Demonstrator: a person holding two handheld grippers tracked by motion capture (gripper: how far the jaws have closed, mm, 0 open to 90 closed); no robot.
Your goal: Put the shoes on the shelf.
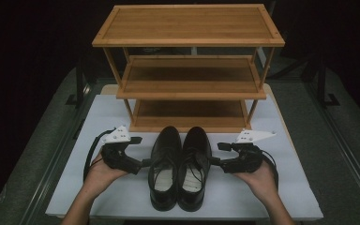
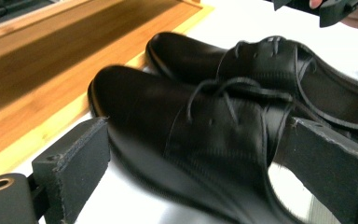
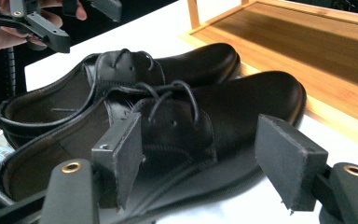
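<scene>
Your pair of black shoes sits side by side on the white table top, toes toward the wooden rack and just short of its lowest shelf, so nothing has been put away yet. All three shelves look bare, and the whole job of getting the shoes onto the rack appears to lie ahead of you. Your left gripper is at the outer side of the left shoe. In the left gripper view its jaws stand wide apart with the laced part of that shoe between them, and neither pad presses on the leather, so it is released. Your right gripper is at the outer side of the right shoe. Its jaws also straddle the laced part without clamping, so it too grips nothing. By my reading you are at the point of taking hold, one shoe per hand. What remains is to close on each shoe, lift it, and set the pair on a shelf.
</scene>
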